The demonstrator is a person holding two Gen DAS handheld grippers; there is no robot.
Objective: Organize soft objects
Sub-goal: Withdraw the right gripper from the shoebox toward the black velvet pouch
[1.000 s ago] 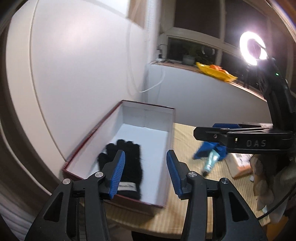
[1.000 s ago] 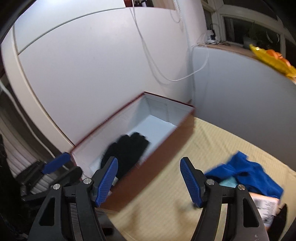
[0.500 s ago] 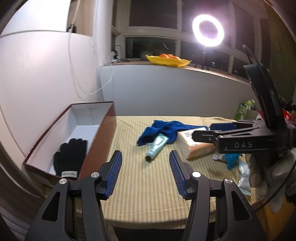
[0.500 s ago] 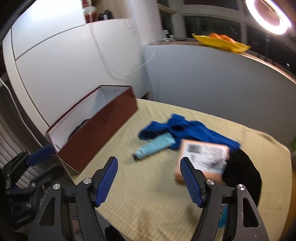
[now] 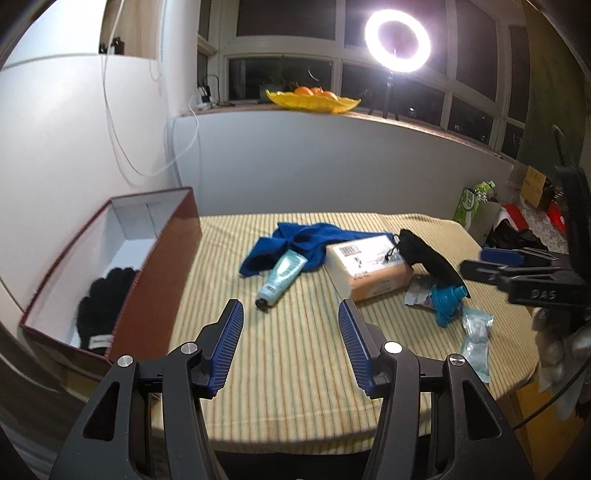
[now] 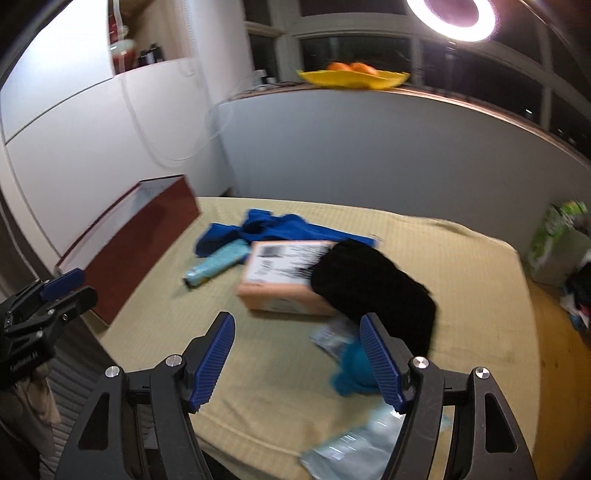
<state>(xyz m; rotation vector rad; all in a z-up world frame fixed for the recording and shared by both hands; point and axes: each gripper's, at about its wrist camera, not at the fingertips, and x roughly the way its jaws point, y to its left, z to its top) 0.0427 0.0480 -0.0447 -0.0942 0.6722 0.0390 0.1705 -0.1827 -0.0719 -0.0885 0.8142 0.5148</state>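
A black glove (image 5: pixel 99 302) lies inside the open red box (image 5: pixel 155 280) at the table's left. A blue cloth (image 5: pixel 295 245) lies mid-table, also in the right wrist view (image 6: pixel 266 229). A black soft pouch (image 6: pixel 373 291) leans on an orange carton (image 5: pixel 369 269); the pouch also shows in the left wrist view (image 5: pixel 428 254). My left gripper (image 5: pixel 291 343) is open and empty above the table's near edge. My right gripper (image 6: pixel 299 362) is open and empty, low in front of the carton and pouch.
A light-blue tube (image 5: pixel 280 277) lies by the blue cloth. A teal object (image 5: pixel 448 301) and clear plastic packets (image 5: pixel 476 336) lie at the right. The table has a striped yellow cover (image 5: pixel 295 369). A ring light (image 5: pixel 397 35) and a yellow fruit bowl (image 5: pixel 314 99) stand on the sill.
Both grippers have swung right, away from the red box, toward the items in the middle and right of the table. Both stay open and empty.
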